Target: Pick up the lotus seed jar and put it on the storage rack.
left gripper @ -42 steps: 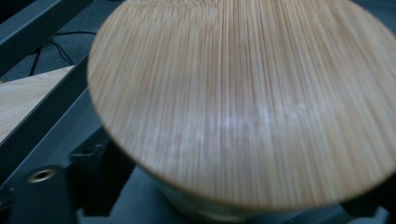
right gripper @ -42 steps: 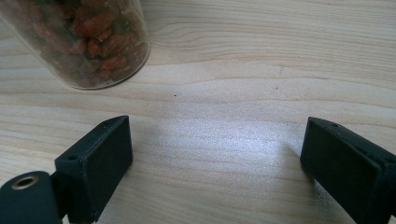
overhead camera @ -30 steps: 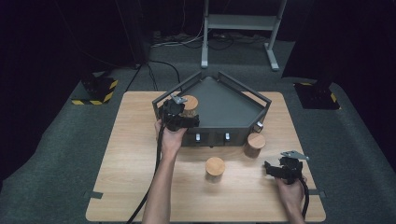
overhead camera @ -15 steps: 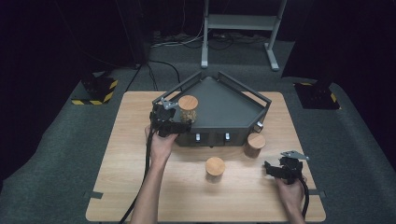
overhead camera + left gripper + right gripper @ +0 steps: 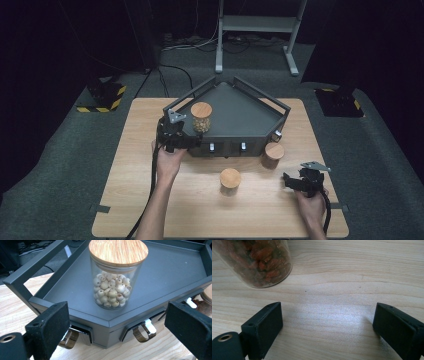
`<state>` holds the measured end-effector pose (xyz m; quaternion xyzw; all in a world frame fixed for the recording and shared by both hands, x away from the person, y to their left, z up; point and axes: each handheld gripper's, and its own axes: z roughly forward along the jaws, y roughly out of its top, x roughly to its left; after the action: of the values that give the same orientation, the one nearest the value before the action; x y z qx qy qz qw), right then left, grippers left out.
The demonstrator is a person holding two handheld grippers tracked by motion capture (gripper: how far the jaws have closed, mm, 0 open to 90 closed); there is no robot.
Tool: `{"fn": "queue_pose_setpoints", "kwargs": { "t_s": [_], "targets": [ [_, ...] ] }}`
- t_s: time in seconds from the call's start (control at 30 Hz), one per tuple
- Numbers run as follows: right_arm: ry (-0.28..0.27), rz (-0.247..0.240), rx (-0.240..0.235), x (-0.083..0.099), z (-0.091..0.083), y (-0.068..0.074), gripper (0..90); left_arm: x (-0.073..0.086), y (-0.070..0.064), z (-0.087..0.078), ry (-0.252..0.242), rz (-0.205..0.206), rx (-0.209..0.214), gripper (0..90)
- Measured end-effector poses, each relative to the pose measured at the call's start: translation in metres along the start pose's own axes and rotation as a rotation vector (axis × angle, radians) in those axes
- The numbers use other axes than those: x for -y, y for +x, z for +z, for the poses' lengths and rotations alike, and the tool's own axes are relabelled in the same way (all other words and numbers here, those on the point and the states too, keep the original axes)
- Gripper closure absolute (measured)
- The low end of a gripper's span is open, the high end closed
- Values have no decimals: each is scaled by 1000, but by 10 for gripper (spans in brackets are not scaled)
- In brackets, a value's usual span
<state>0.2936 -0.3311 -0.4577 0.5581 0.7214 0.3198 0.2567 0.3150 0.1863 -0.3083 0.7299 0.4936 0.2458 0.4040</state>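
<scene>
A glass jar of pale round seeds [image 5: 201, 116] [image 5: 112, 287] with a wooden lid stands upright on the dark grey tray [image 5: 240, 120] [image 5: 162, 277], near its left side. My left gripper [image 5: 186, 140] [image 5: 117, 315] is open at the tray's front left edge, its jaws wide apart and short of the jar, holding nothing. My right gripper [image 5: 290, 181] [image 5: 327, 315] hovers open over bare wood at the table's front right. A jar of red-brown pieces [image 5: 259, 262] stands ahead of it to the left, untouched.
Two more wood-lidded jars stand on the table: one [image 5: 230, 181] in front of the tray, one [image 5: 273, 155] by its right front corner. The tray's front wall carries metal latches [image 5: 144, 331]. Raised rails [image 5: 187, 97] frame the tray's back sides.
My left gripper has drawn back from the seed jar toward the tray's front left edge, leaving the jar standing on the tray. The right gripper has stayed put.
</scene>
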Motion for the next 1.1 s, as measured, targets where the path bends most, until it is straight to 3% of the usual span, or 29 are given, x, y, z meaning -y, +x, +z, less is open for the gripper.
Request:
{"fn": "queue_pose_setpoints", "kwargs": {
  "t_s": [0.57, 1.1],
  "targets": [
    [0, 0, 0, 0, 0, 0, 83, 16, 6, -16, -24, -18, 4, 63],
    [0, 0, 0, 0, 0, 0, 83, 31, 6, -22, -20, -10, -15, 64]
  ]
}}
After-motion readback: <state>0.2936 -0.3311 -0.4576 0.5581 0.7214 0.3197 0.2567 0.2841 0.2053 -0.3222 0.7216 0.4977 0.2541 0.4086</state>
